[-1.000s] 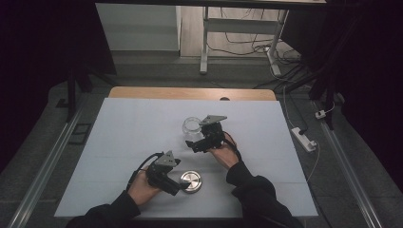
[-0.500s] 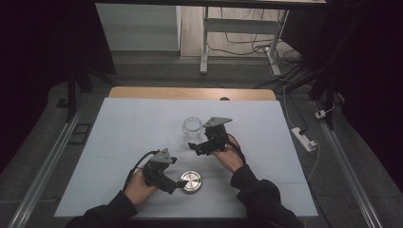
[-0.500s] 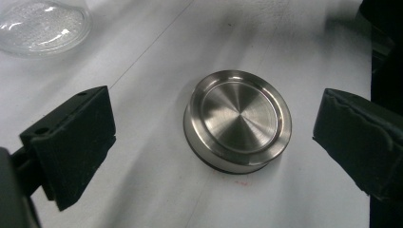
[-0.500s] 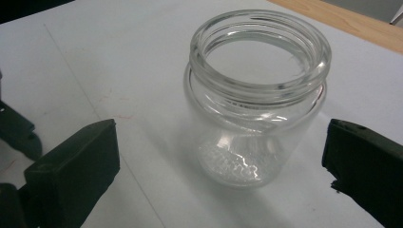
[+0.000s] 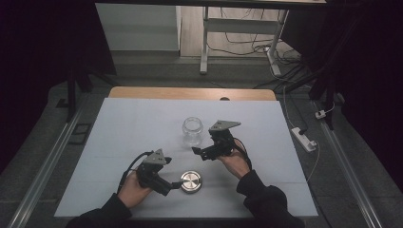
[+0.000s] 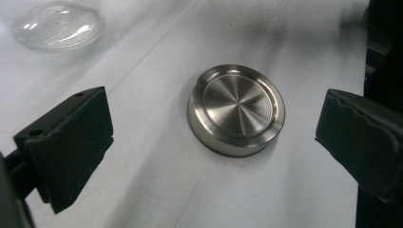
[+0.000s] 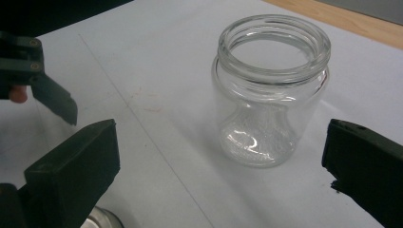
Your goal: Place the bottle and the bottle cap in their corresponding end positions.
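On the pale grey table top (image 5: 133, 128), near the person's edge: lying flat, a round brushed-metal lid (image 5: 191, 181) with a dark rim underneath, top face up. Hovering just left of it, the left gripper (image 5: 175, 185), black, held in the person's left hand (image 5: 130, 192), jaws having just been opening and now standing wide apart. Framing the lid from either side in the left gripper view (image 6: 236, 110), both black pads (image 6: 71, 137) clear of the metal, nothing pressed between them.

Farther up the table, well apart from the lid: standing upright, a clear, empty glass jar (image 5: 192, 131) with a threaded open mouth. Pointing at it from just right, the right gripper (image 5: 197, 153), jaws likewise spread wide, not touching the glass. Sitting beyond the two black pads in the right gripper view, the jar (image 7: 271, 90), with a gap showing on each side. Showing at the lower left edge of that view, a sliver of the lid.
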Available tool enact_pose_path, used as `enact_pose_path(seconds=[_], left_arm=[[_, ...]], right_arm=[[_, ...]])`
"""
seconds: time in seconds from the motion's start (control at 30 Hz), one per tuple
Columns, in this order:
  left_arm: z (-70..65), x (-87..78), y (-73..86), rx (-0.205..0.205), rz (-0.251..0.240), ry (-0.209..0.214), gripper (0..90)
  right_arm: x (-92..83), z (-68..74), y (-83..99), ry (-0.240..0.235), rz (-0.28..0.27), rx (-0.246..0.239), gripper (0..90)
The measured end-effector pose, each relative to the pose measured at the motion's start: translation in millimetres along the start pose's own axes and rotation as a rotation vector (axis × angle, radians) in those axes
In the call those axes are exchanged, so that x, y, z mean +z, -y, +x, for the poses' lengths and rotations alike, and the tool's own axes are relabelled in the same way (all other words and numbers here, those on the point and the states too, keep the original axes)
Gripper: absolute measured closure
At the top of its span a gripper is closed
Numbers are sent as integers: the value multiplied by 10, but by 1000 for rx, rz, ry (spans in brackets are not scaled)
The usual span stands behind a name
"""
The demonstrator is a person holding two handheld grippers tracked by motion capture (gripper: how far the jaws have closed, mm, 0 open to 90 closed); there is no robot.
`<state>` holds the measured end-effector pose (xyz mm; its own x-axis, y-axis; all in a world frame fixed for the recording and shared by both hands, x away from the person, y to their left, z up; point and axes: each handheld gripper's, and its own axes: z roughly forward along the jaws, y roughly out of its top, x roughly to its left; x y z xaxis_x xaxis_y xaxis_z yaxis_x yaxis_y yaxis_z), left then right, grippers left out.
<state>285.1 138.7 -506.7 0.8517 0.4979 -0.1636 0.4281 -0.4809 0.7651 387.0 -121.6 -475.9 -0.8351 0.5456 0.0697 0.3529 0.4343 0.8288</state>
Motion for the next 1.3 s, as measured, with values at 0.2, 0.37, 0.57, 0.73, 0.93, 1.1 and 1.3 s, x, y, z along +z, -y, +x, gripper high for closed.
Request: enact_pose_path(seconds=[0.2, 0.37, 0.57, 0.73, 0.93, 1.1, 1.3], left_arm=[[7, -119, 80, -21, -7, -12, 0], [-8, -197, 155, -25, 7, -36, 0], [-35, -301, 246, -31, 14, -63, 0], [-47, -409, 334, -45, 13, -83, 0], [-66, -544, 471, -75, 13, -107, 0], [-86, -652, 597, -102, 16, -132, 0], [-83, -771, 749, -150, 0, -148, 0]], right_arm=[[-128, 52, 60, -5, -16, 2, 0], [-218, 93, 130, -2, -21, 2, 0], [-332, 137, 235, 9, -21, -1, 0], [-444, 159, 323, 17, -26, 3, 0], [-622, 170, 428, 49, -44, -3, 0], [-758, 163, 529, 72, -53, 9, 0], [-903, 161, 633, 96, -56, 19, 0]])
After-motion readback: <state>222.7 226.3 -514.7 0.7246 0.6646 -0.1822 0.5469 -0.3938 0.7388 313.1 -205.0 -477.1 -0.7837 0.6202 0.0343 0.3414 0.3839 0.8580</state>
